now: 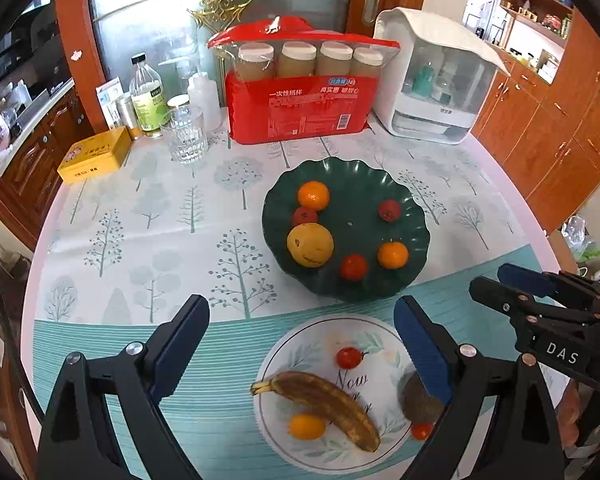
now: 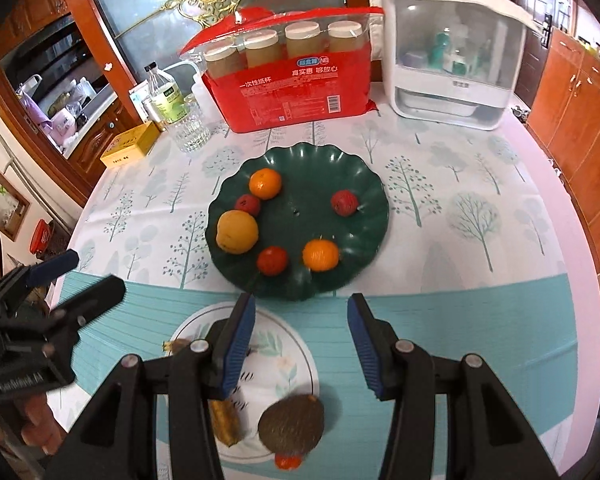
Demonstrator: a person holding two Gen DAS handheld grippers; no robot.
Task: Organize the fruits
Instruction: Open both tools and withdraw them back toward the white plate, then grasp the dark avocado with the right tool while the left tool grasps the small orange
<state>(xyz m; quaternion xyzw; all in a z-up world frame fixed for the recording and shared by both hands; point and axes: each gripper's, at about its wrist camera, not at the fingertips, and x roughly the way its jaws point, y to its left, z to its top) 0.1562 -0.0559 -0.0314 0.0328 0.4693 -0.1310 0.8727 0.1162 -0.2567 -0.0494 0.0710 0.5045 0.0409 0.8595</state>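
A dark green scalloped plate [image 1: 404, 196] [image 2: 364, 184] holds two oranges [image 1: 313, 196], a large yellow fruit [image 1: 310, 245] and three small red fruits [image 1: 389, 211]. Nearer, a white flowered plate [image 1: 284, 364] [image 2: 296, 344] holds a brown-spotted banana [image 1: 324, 404], a cherry tomato [image 1: 349, 357], a small orange fruit [image 1: 307, 426] and a brown kiwi [image 2: 292, 422]. My left gripper [image 1: 302, 344] is open and empty above the white plate. My right gripper [image 2: 302, 344] is open and empty above the kiwi; it also shows in the left wrist view [image 1: 500, 280].
At the table's back stand a red pack of paper cups [image 1: 300, 96], a white appliance [image 1: 436, 76], a glass [image 1: 186, 136], bottles [image 1: 146, 96] and a yellow tin [image 1: 94, 154]. Wooden cabinets [image 1: 548, 128] stand to the right.
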